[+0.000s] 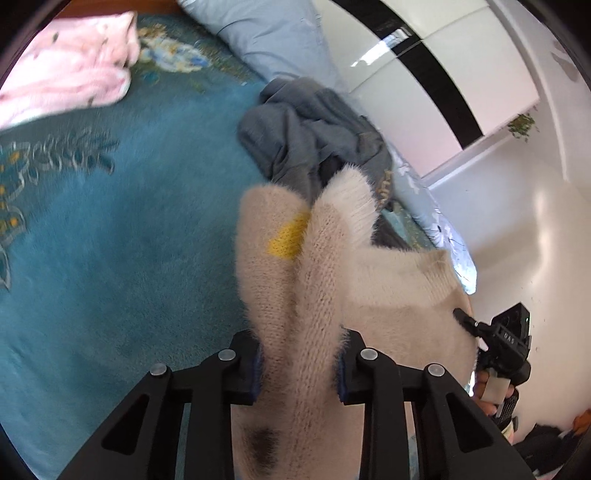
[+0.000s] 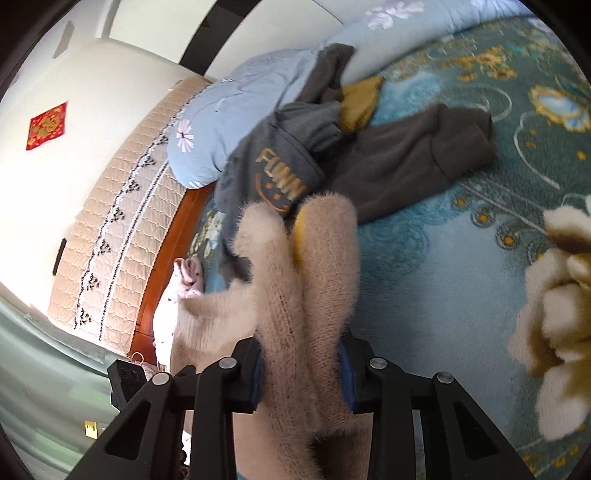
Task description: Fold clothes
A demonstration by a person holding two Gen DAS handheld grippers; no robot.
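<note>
A fuzzy beige knit sweater (image 1: 306, 280) with a yellow patch hangs above the teal bed blanket. My left gripper (image 1: 301, 369) is shut on a bunched fold of it. My right gripper (image 2: 301, 373) is shut on another fold of the same beige sweater (image 2: 317, 273). In the left wrist view the right gripper (image 1: 498, 343) shows at the sweater's far right edge, with a hand under it. Part of the left gripper (image 2: 125, 380) shows low on the left in the right wrist view. The sweater's lower body is hidden below both grippers.
A grey sweatshirt (image 1: 314, 136) lies crumpled beside a light blue pillow (image 1: 273, 33); a pink garment (image 1: 70, 62) lies at far left. In the right wrist view, the grey printed sweatshirt (image 2: 273, 166), a dark brown garment (image 2: 417, 155), a fluffy cream item (image 2: 557, 325) and the headboard (image 2: 122, 229).
</note>
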